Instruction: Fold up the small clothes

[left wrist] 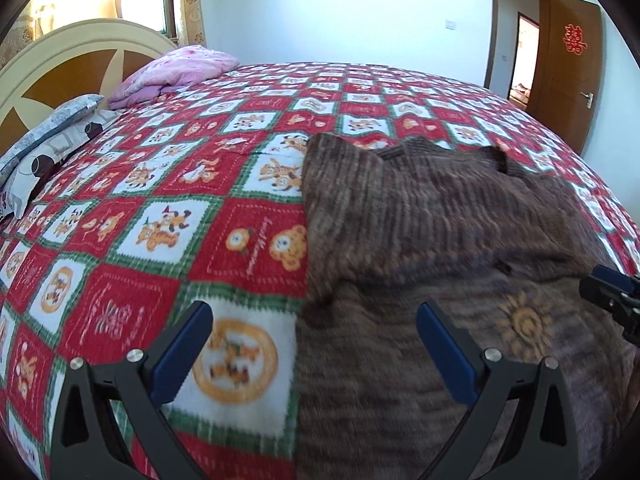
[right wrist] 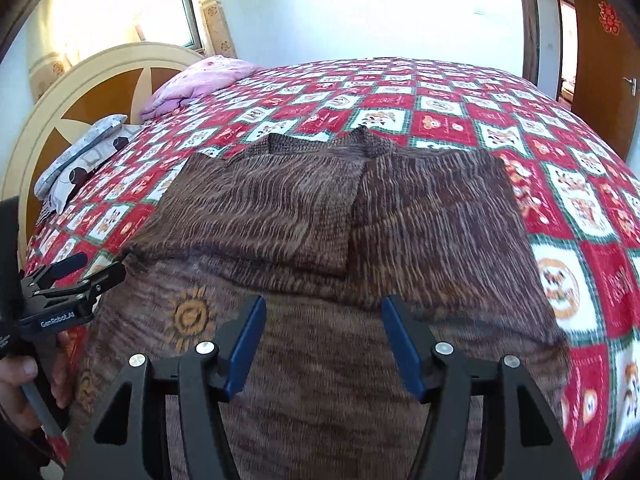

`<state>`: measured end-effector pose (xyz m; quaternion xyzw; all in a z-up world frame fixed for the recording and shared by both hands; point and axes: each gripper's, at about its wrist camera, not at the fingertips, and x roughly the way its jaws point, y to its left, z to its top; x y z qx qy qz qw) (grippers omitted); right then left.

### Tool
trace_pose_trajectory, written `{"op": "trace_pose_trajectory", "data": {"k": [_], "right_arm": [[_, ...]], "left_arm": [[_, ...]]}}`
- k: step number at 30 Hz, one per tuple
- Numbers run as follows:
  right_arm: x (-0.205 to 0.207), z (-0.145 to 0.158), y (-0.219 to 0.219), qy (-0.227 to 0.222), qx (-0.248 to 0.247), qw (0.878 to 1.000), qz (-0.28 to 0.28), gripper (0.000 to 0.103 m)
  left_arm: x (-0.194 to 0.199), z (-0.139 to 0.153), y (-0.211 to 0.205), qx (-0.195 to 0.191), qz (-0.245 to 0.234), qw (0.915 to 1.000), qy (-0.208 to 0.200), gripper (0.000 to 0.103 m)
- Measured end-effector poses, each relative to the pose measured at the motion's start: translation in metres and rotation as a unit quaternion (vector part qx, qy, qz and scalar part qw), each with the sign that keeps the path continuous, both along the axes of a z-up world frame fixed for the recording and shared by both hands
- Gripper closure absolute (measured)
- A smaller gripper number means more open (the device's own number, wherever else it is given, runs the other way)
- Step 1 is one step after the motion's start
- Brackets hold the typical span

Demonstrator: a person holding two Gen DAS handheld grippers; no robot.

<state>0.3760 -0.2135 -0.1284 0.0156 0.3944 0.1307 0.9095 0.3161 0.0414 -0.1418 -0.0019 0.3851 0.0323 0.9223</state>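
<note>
Right wrist view — brown sweater (right wrist: 320, 208) flat on bedspread (right wrist: 580, 208), neckline toward far wall, sleeves folded in — both tongs wide, empty.

Ribbed knit sweater (right wrist: 320, 208), fleecy blanket (left wrist: 160, 184)

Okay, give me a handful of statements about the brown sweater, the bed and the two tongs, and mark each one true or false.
1. The brown sweater lies on a red checked bedspread. True.
2. The right tongs are clamped on the sweater. False: they stand open above it, nothing pinched between the pads.
3. A sun design shows on the sweater. True.
4. The left tongs are shut. False: they are wide open over the sweater's edge.
5. A pink folded blanket sits near the headboard. True.
</note>
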Motion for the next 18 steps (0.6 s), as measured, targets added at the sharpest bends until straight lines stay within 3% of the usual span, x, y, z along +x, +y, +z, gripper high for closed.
{"op": "trace_pose_trajectory", "data": {"k": [18], "right_arm": [[-0.079, 0.013, -0.007, -0.005, 0.003, 1.0, 0.015, 0.041]], "left_arm": [[-0.072, 0.027, -0.016, -0.002, -0.038, 0.9986, -0.037, 0.0]]}}
